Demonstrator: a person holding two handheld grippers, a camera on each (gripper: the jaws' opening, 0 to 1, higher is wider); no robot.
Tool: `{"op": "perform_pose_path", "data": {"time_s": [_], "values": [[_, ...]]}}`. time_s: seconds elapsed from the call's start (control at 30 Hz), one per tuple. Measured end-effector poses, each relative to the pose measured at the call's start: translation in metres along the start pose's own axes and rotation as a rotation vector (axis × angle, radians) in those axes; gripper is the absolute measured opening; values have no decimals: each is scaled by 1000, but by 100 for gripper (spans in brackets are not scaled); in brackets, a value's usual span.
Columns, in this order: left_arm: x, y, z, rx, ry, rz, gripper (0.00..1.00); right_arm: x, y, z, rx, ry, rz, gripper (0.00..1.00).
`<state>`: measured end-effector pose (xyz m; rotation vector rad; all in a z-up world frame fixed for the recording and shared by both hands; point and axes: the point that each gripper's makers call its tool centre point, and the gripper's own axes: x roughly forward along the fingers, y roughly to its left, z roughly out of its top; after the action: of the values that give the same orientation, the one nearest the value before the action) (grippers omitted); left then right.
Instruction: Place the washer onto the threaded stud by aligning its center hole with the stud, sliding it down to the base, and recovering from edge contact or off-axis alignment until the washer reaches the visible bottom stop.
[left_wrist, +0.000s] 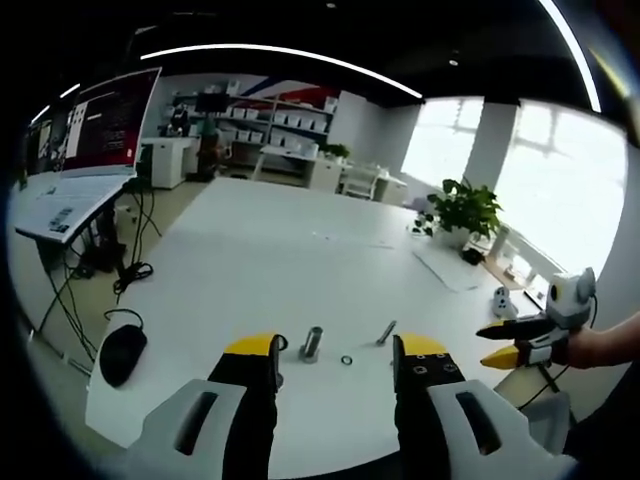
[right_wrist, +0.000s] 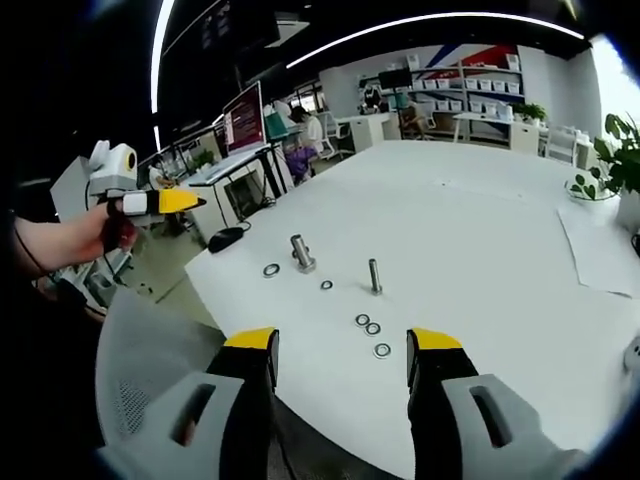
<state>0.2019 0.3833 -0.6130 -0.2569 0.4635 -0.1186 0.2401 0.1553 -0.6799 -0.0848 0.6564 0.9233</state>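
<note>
Both grippers, left gripper (left_wrist: 335, 360) and right gripper (right_wrist: 342, 350), jaws spread, empty. Washers (right_wrist: 372, 328) flat on table (right_wrist: 480, 240) near stud (right_wrist: 375, 275). Approach low, pinch one rim, keep level.

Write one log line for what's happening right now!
phase: before pickup | left gripper: open, empty | right gripper: open, empty | washers: loose on table | stud: upright, bare

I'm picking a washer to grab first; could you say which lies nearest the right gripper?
The washer closest to the table's near edge, last of the three-washer row.
</note>
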Motion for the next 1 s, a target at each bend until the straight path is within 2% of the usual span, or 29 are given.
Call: {"op": "perform_pose_path", "data": {"time_s": [1.0], "values": [[-13,9,-13,36,85,-14,44,-11,-1,-20,17,42,-36,54]]}}
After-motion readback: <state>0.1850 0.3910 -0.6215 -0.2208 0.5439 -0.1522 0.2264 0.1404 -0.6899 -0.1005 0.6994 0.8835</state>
